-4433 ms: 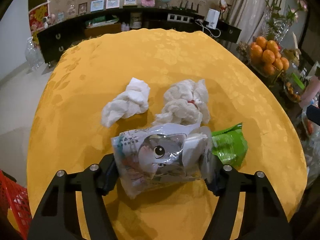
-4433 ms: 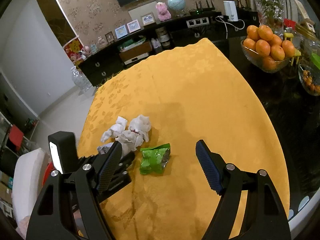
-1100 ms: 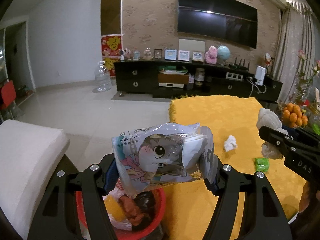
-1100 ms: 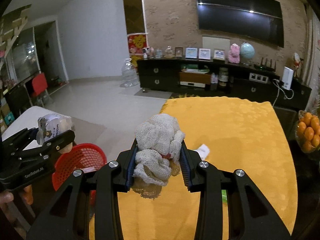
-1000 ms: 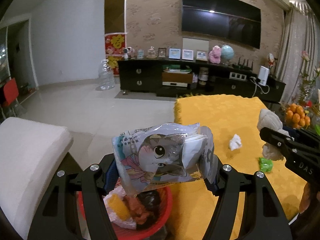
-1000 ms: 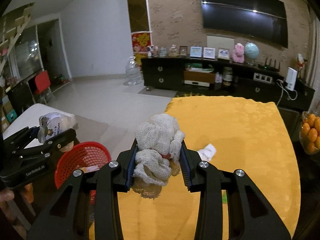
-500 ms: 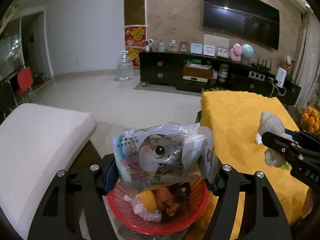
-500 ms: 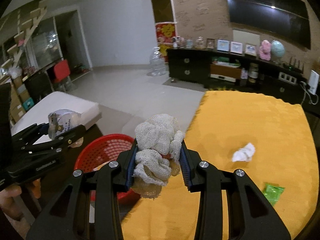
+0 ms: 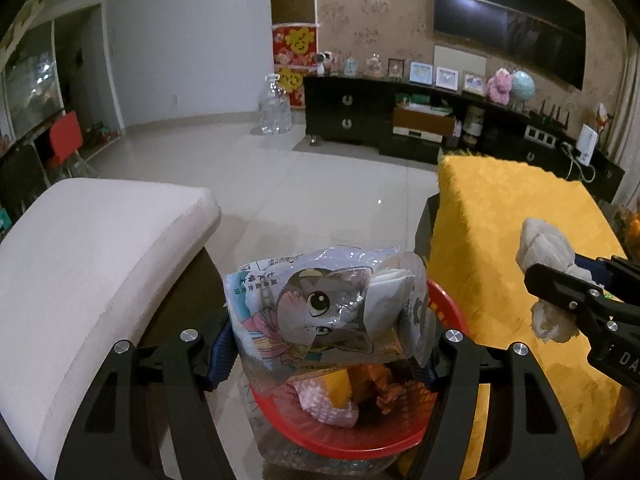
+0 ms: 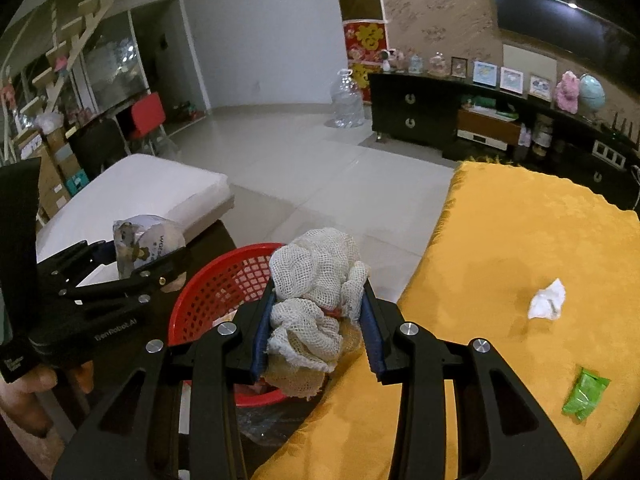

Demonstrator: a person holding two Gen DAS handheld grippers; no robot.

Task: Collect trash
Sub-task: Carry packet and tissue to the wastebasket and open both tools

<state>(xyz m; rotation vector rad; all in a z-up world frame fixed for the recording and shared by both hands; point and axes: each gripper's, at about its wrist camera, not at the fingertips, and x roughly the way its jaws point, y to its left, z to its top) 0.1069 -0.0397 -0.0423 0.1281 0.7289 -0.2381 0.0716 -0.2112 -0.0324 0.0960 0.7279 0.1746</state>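
My left gripper (image 9: 328, 346) is shut on a crinkled plastic packet with a cartoon cat (image 9: 320, 312), held just above the red mesh basket (image 9: 340, 436) that holds several scraps. My right gripper (image 10: 318, 332) is shut on a wad of white mesh cloth (image 10: 316, 280), hanging over the basket's (image 10: 212, 292) right rim beside the table edge. The left gripper with its packet (image 10: 140, 244) also shows at the left in the right wrist view. A crumpled white tissue (image 10: 548, 300) and a green wrapper (image 10: 584, 396) lie on the yellow tablecloth (image 10: 520, 240).
A white cushioned seat (image 9: 80, 264) stands left of the basket. A person's hand (image 10: 36, 384) holds the left gripper. Pale tiled floor (image 9: 300, 184) stretches to a dark TV cabinet (image 9: 400, 120) and a clear water jug (image 9: 274, 108).
Both grippers have swung left off the table and lower, so the red basket now lies right under them. Each keeps its hold.
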